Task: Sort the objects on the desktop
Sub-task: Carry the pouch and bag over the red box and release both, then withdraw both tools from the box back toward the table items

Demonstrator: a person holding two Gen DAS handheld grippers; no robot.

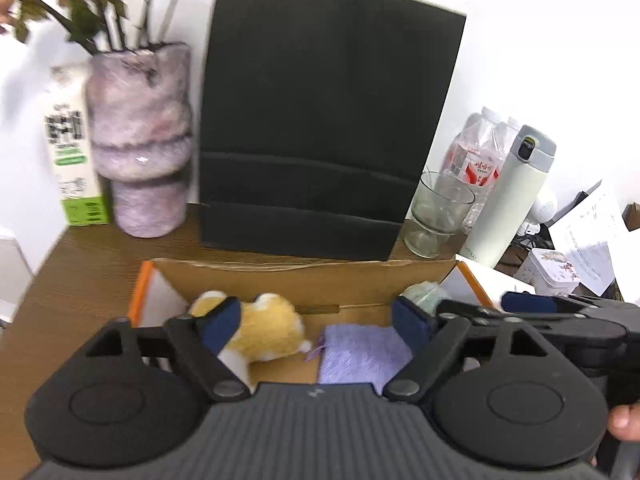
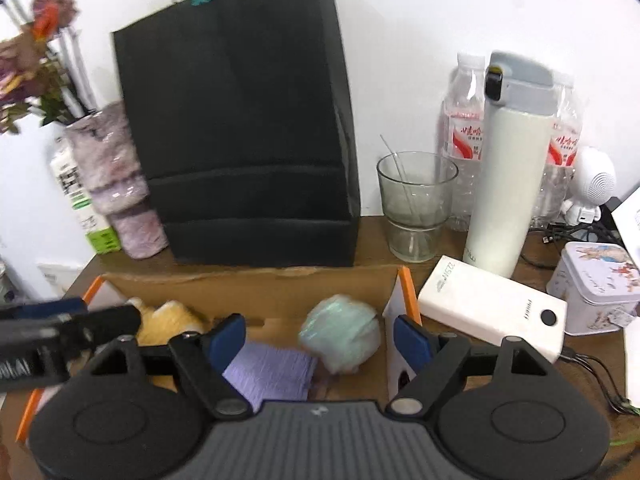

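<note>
where tongs (image 2: 316, 334) gape, bag (image 2: 240, 120) behind box (image 2: 248, 280)

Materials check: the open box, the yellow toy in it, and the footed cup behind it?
Open brown box: looks like corrugated cardboard, matte, with a raw torn-looking top edge and orange-trimmed flaps. Yellow-and-white toy: plush fabric, fuzzy pile, soft outline. Clear footed cup: probably glass, glossy and see-through, with a thick base; a thin clear stirrer leans inside it.

Home/office desk w/ vase (image 1: 140, 140), thermos (image 2: 512, 168), papers (image 1: 592, 236)
</note>
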